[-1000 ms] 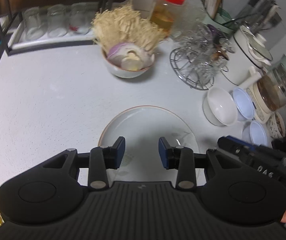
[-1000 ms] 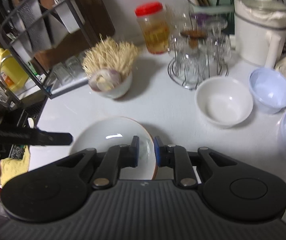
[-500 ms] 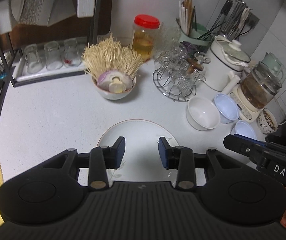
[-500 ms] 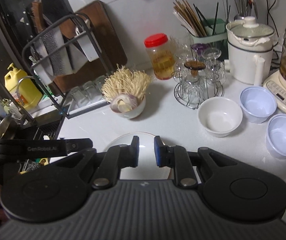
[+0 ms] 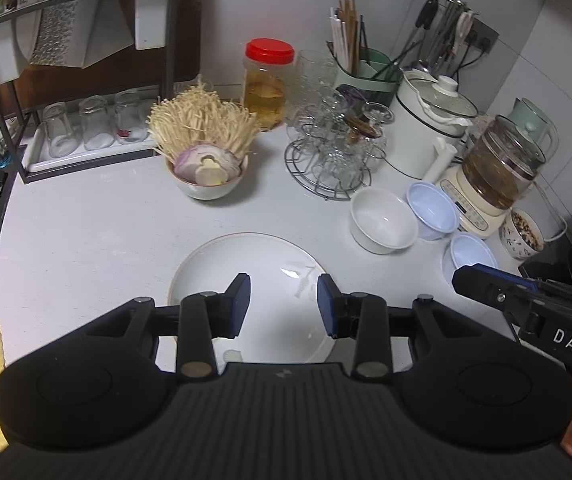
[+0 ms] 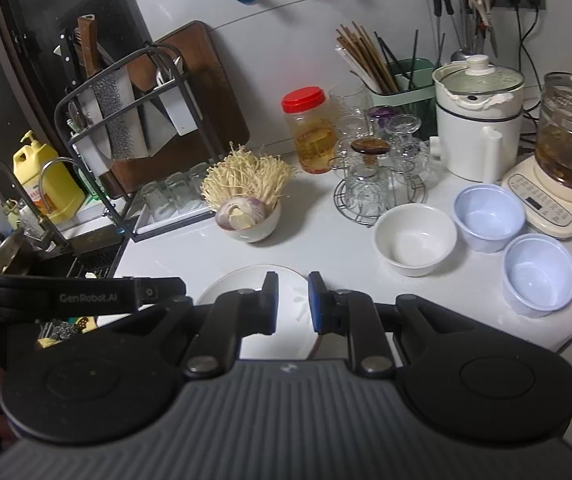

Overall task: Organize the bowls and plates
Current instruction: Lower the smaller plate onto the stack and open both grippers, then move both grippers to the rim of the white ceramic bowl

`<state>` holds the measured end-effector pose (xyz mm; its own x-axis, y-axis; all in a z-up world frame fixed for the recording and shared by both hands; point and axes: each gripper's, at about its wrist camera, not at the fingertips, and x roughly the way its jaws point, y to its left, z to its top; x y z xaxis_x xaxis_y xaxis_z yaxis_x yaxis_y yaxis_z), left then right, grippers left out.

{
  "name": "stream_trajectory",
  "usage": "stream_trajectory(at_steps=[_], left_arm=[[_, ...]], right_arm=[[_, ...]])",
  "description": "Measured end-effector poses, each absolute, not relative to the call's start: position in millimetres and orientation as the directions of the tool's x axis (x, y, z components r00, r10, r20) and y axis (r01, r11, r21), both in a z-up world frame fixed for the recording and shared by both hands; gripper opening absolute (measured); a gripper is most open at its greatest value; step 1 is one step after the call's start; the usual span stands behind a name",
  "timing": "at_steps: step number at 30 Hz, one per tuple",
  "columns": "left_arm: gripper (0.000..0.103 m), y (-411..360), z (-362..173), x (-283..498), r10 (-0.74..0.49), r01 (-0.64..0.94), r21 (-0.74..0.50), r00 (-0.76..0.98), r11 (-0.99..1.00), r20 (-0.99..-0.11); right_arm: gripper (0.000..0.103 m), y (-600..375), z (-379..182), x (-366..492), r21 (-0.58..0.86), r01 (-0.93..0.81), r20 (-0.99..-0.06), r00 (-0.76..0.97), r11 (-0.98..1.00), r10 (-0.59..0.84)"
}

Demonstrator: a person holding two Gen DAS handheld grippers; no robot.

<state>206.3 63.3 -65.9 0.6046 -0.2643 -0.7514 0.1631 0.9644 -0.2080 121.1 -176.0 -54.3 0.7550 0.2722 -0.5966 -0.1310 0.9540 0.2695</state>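
A white plate (image 5: 246,268) with a thin brown rim lies flat on the white counter, also in the right wrist view (image 6: 242,280). To its right stand a white bowl (image 5: 381,220) (image 6: 415,238) and two pale blue bowls (image 5: 431,210) (image 5: 469,256) (image 6: 487,216) (image 6: 539,272). My left gripper (image 5: 284,306) is open and empty, raised above the plate. My right gripper (image 6: 291,302) is open with a narrow gap, empty, above the plate's near right side.
A bowl of enoki and onion (image 5: 206,160) stands behind the plate. A glass rack (image 5: 333,156), red-lidded jar (image 5: 268,84), white pot (image 5: 429,120) and kettle (image 5: 501,168) crowd the back right. A dish rack (image 6: 126,120) and sink (image 6: 46,240) are at the left.
Both grippers have risen and pulled back from the plate, so more of the counter and wall shows. Neither jaw gap has changed. The plate has stayed on the counter.
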Motion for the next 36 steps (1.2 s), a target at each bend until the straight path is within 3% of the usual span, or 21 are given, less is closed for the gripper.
stream_trajectory(at_steps=[11, 14, 16, 19, 21, 24, 27, 36], left_arm=[[0.043, 17, -74, 204, -0.308, 0.229, -0.214, 0.566, 0.950, -0.765], [0.048, 4, -76, 209, -0.321, 0.251, -0.214, 0.552, 0.944, -0.769], [0.057, -4, -77, 212, -0.320, 0.262, -0.204, 0.551, 0.943, -0.771], [0.059, -13, -80, 223, -0.334, 0.280, -0.213, 0.522, 0.936, -0.785], [0.062, -18, -81, 229, -0.340, 0.291, -0.213, 0.515, 0.933, -0.787], [0.063, -28, -85, 245, -0.354, 0.295, -0.230, 0.492, 0.927, -0.795], [0.062, -32, -88, 261, -0.422, 0.286, -0.320, 0.458, 0.903, -0.782], [0.062, -66, -99, 314, -0.446, 0.296, -0.342, 0.452, 0.892, -0.772]], right_arm=[[0.020, -212, -57, 97, 0.267, -0.064, -0.588, 0.780, 0.962, 0.215], [0.020, -224, -59, 95, 0.279, -0.035, -0.589, 0.783, 0.960, 0.200], [0.020, -232, -59, 94, 0.289, -0.019, -0.585, 0.788, 0.957, 0.192], [0.021, -242, -61, 95, 0.306, 0.012, -0.590, 0.787, 0.952, 0.180], [0.033, -248, -64, 97, 0.320, 0.033, -0.591, 0.788, 0.947, 0.173], [0.037, -256, -69, 105, 0.329, 0.042, -0.590, 0.789, 0.943, 0.171], [0.037, -268, -79, 115, 0.355, 0.082, -0.609, 0.776, 0.931, 0.164], [0.039, -303, -101, 163, 0.422, 0.137, -0.641, 0.745, 0.896, 0.187]])
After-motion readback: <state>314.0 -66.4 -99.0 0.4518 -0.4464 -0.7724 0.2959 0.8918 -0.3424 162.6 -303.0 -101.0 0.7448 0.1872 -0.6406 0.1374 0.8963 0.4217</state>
